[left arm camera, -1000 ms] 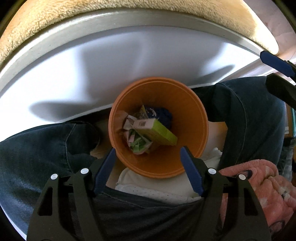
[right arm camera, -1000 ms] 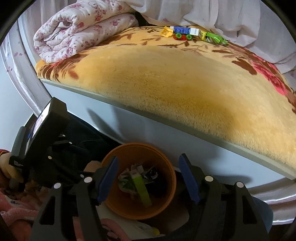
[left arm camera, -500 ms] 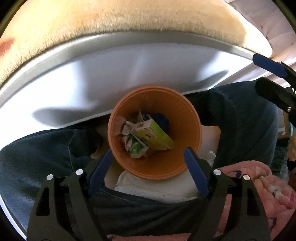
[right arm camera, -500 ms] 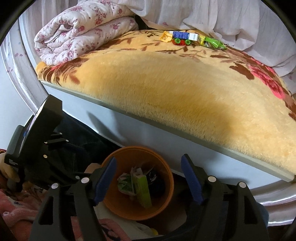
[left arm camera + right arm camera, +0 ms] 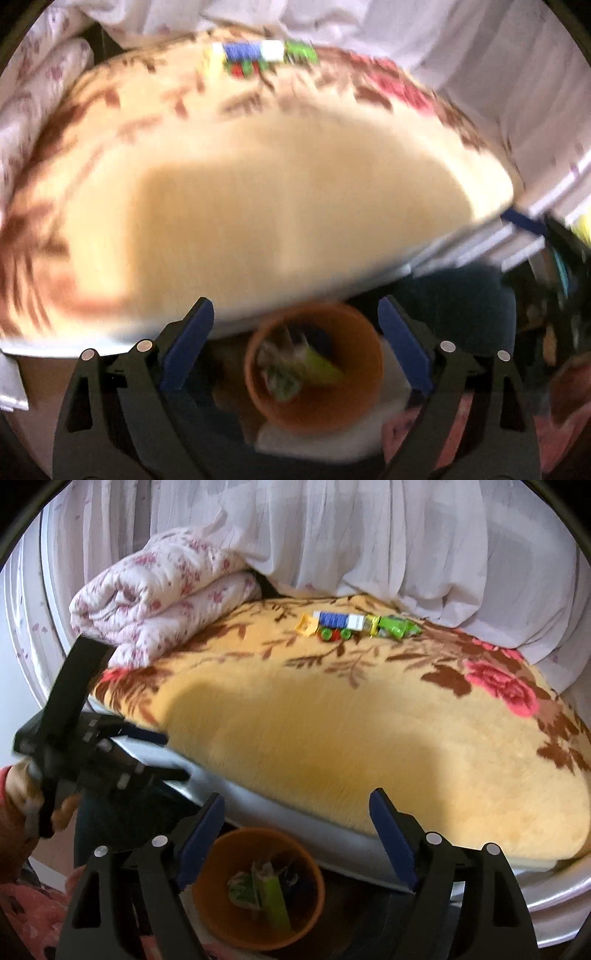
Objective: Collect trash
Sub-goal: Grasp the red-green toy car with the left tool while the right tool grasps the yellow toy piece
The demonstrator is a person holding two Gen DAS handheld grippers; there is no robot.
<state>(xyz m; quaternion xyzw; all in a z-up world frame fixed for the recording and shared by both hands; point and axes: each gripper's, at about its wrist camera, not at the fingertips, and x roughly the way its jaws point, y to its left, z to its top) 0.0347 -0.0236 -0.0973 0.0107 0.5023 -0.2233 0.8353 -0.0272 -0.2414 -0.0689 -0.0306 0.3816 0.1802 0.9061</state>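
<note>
Bed [image 5: 332, 738] newly in view, both jaws wider.

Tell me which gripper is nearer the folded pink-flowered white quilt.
Left. The left gripper hangs just in front of the quilt; the right gripper sits further right, above the orange plastic bin. Both have just been opening, empty.

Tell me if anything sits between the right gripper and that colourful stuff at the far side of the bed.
Nothing visible does. The right gripper, jaws open and empty after just widening, looks across bare yellow blanket to the colourful items. The folded quilt lies off to the left, and the orange bin sits below the gripper.
</note>
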